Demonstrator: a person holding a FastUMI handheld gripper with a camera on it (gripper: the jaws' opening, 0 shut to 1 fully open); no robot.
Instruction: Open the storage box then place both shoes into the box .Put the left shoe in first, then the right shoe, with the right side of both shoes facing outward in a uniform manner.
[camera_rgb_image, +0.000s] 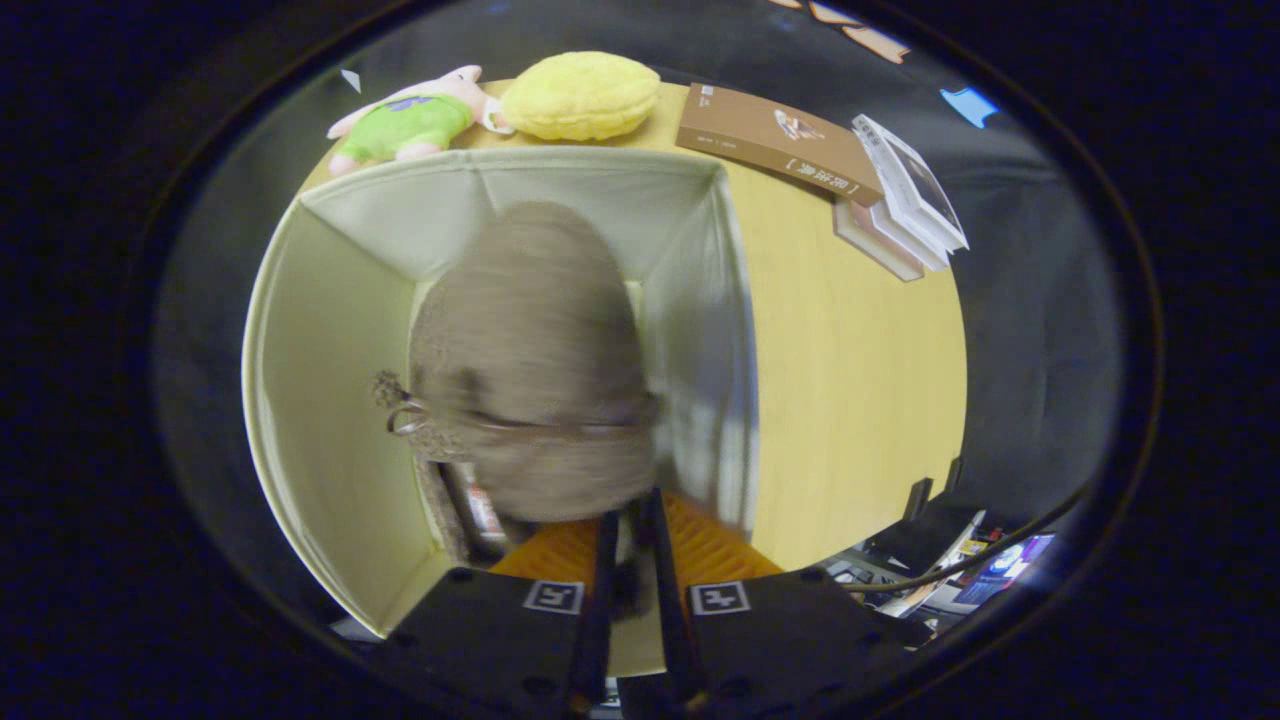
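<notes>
Gripper view: gripper (630, 545) fingers nearly together, clamped on heel edge of a taupe shoe (530, 360), held over/inside open storage box (330, 330). Shoe motion-blurred; cannot tell if left or right. Dark thing low in box beside it, approx a 2nd shoe (465, 510), so prob. step = placing 2nd (right) shoe. Next: lower to box floor alongside, same facing, then release.

Counts: 1 box, 1 shoe held + 1 poss. in box, 1 plush pig (410, 120), 1 yellow plush (580, 95), approx 3 books (780, 140) on table (850, 380).
</notes>
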